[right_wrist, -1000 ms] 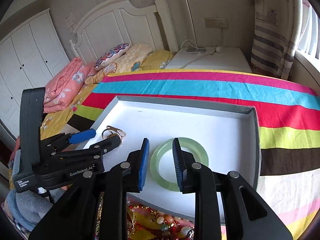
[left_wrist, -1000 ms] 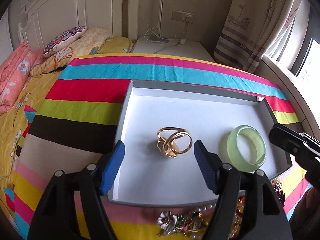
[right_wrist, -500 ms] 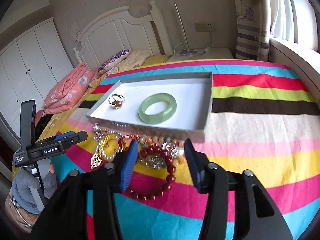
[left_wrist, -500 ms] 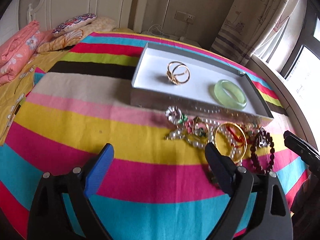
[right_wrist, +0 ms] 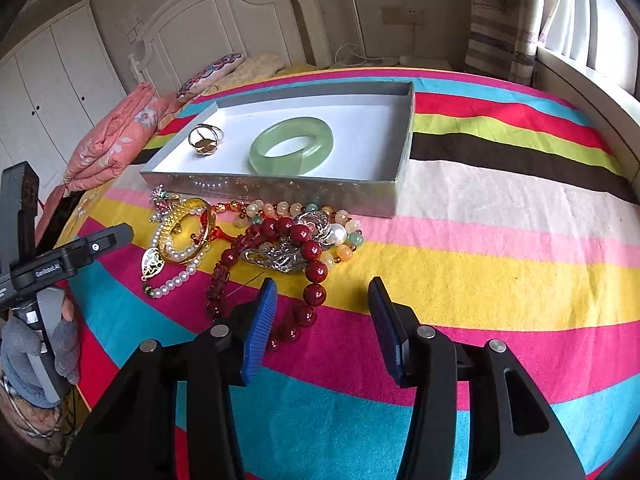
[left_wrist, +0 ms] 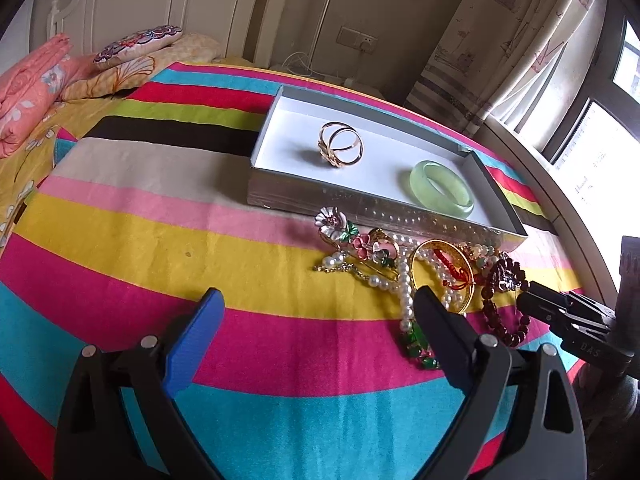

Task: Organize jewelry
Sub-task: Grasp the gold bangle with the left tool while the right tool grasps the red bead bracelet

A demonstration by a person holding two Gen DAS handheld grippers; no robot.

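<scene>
A shallow grey box [left_wrist: 360, 204] [right_wrist: 280, 190] with a white floor lies on the striped bedspread. It holds a gold ring [left_wrist: 340, 150] [right_wrist: 206, 140] and a green jade bangle [left_wrist: 442, 186] [right_wrist: 292, 150]. In front of the box lies a heap of jewelry: a flower brooch [left_wrist: 334, 224], a pearl strand [left_wrist: 404, 280] [right_wrist: 176, 280], a gold bangle [left_wrist: 444, 268] [right_wrist: 186, 228] and a dark red bead bracelet [right_wrist: 308, 256] [left_wrist: 504, 308]. My left gripper [left_wrist: 316, 336] is open and empty, near the heap's left. My right gripper [right_wrist: 324, 320] is open and empty, just before the red beads.
The striped bedspread [left_wrist: 160, 240] covers the bed. Pillows and a pink folded quilt [left_wrist: 28, 92] lie at the far left by the white headboard [right_wrist: 224, 24]. A window and curtain [left_wrist: 520, 60] stand on the right. A nightstand with cables [right_wrist: 372, 60] is behind the bed.
Both grippers have pulled back from over the box toward the near side of the bed, and the right one has opened wider. The ring and the bangle stay in the box.
</scene>
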